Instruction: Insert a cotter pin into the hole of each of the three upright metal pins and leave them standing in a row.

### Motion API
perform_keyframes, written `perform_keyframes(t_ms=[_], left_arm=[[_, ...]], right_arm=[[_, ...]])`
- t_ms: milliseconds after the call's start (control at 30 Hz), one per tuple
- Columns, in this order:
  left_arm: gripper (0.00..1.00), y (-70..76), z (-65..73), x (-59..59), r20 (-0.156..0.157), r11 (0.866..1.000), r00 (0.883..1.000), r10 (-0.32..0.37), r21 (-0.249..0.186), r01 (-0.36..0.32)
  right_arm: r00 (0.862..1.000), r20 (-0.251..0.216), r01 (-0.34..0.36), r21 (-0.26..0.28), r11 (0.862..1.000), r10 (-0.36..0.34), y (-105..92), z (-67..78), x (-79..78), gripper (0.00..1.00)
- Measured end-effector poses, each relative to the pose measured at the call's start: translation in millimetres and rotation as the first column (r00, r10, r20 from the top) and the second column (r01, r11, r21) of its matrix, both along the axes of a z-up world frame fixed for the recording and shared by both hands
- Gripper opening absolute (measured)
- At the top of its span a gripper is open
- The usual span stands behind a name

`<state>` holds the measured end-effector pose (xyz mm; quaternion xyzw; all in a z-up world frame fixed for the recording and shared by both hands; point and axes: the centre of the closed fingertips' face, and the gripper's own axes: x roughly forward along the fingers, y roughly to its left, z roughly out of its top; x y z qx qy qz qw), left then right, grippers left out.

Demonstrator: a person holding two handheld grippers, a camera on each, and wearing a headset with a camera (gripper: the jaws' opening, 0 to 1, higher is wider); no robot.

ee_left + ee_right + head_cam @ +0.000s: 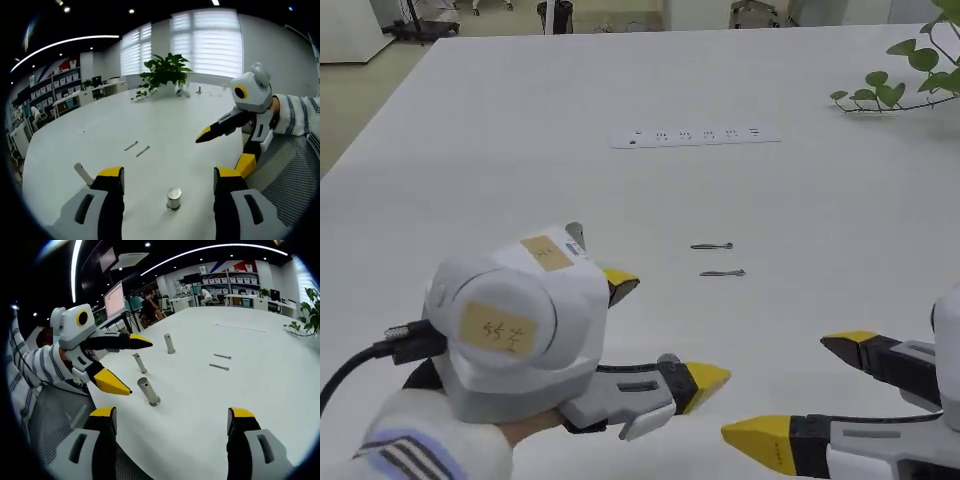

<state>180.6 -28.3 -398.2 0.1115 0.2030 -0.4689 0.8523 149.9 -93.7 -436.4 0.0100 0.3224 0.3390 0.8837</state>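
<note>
Three upright metal pins (148, 391) (139, 362) (169, 343) stand in a line on the white table in the right gripper view. One metal pin (173, 198) stands between the jaws of my left gripper (170, 175), which is open and not touching it. Another pin (82, 173) stands just outside its left jaw. In the head view the left gripper (665, 330) hides most of the pins; a pin top (669, 358) shows by its near jaw. Two cotter pins (711, 246) (722, 273) lie loose further ahead. My right gripper (795, 390) is open and holds nothing.
A white power strip (695, 137) lies flat at the far middle of the table. A leafy plant (910, 80) reaches in at the far right. The near table edge is close behind both grippers, with a mesh chair (65, 420) below it.
</note>
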Motion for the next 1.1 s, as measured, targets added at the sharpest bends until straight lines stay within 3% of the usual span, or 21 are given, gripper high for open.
perform_keyframes(t_ms=[167, 333, 600, 833, 1100], left_arm=[[0.80, 1.3, 5.4, -12.5, -0.034, 0.999, 0.999, -0.029, -0.019, 0.029], [0.93, 8.3, 12.8, -17.4, -0.027, 0.999, 0.999, -0.025, -0.031, 0.024], [0.99, 35.4, 6.5, -21.2, -0.058, 1.000, 0.998, 0.018, 0.002, -0.018], [0.99, 55.3, 7.3, -23.1, -0.093, 0.996, 0.992, 0.080, -0.031, -0.083], [0.99, 72.1, 1.9, -25.5, -0.112, 0.991, 0.985, 0.129, -0.023, -0.132]], right_arm=[[1.000, -0.003, -0.002, -0.012, 1.000, 0.002, -1.4, -1.3, -1.7, 0.90], [1.000, -0.003, 0.003, -0.016, 1.000, -0.003, -4.1, -0.8, -1.5, 0.90], [1.000, -0.005, 0.009, -0.021, 1.000, -0.009, -6.4, -0.2, -0.9, 0.90], [1.000, -0.007, 0.007, -0.030, 1.000, -0.007, -7.5, 0.7, 0.2, 0.90], [1.000, 0.001, 0.010, -0.054, 0.998, -0.010, -16.8, 4.7, 7.0, 0.90]])
